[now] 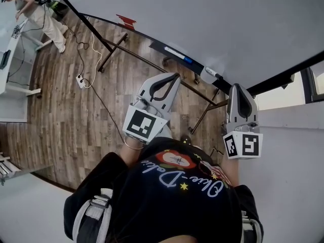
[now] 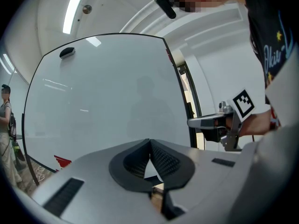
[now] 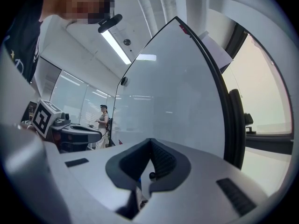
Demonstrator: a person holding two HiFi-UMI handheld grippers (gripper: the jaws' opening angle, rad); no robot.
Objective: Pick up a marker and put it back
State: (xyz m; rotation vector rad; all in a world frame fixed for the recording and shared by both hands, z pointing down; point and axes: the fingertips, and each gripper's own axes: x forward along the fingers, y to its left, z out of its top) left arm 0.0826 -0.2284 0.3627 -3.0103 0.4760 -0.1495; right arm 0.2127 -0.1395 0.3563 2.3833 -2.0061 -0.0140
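Observation:
A whiteboard (image 1: 202, 19) stands in front of me, with a tray along its lower edge. On that tray lies a white marker with a blue cap (image 1: 177, 55), and to its right a white marker with a black tip (image 1: 210, 74). My left gripper (image 1: 174, 76) is shut and empty, its tips just short of the tray between the two markers. My right gripper (image 1: 237, 87) is also shut and empty, right of the black-tipped marker. In the left gripper view the jaws (image 2: 150, 141) meet before the whiteboard (image 2: 103, 97). In the right gripper view the jaws (image 3: 150, 140) meet too.
Below is a wooden floor with a power strip (image 1: 80, 80) and trailing cable. The whiteboard stand's legs (image 1: 112, 48) reach across it. A person (image 1: 38, 11) stands at a white desk (image 1: 12, 59) far left. A window (image 1: 283, 96) lies to the right.

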